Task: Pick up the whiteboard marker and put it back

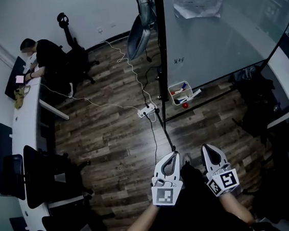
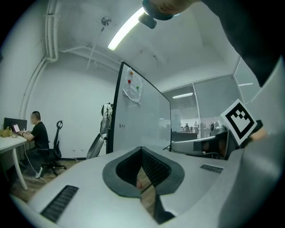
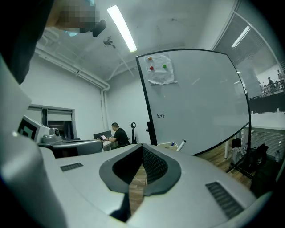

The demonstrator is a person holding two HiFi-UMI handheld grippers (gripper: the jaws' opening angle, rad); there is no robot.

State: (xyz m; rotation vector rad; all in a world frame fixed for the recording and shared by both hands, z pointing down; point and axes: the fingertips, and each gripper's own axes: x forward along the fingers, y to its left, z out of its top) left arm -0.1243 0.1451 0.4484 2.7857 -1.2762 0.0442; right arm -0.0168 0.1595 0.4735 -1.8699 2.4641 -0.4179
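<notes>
A tall whiteboard (image 1: 217, 28) stands on a wheeled frame ahead of me. A small white box (image 1: 179, 93) hangs at its lower left edge and holds several markers. One white whiteboard marker (image 1: 194, 94) sticks out of it to the right; in the right gripper view that marker (image 3: 181, 145) juts up beside the box (image 3: 167, 144). Both grippers are low in the head view, well short of the board. My left gripper (image 1: 176, 154) and right gripper (image 1: 206, 148) sit side by side, pointing at the board. Each has its jaws shut with nothing between them (image 2: 141, 149) (image 3: 142, 147).
A person (image 1: 46, 58) sits at a curved white desk (image 1: 25, 125) on the left, with office chairs nearby. A power strip (image 1: 147, 111) and white cables lie on the wood floor before the board's stand. Dark chairs and bags (image 1: 258, 103) crowd the right side.
</notes>
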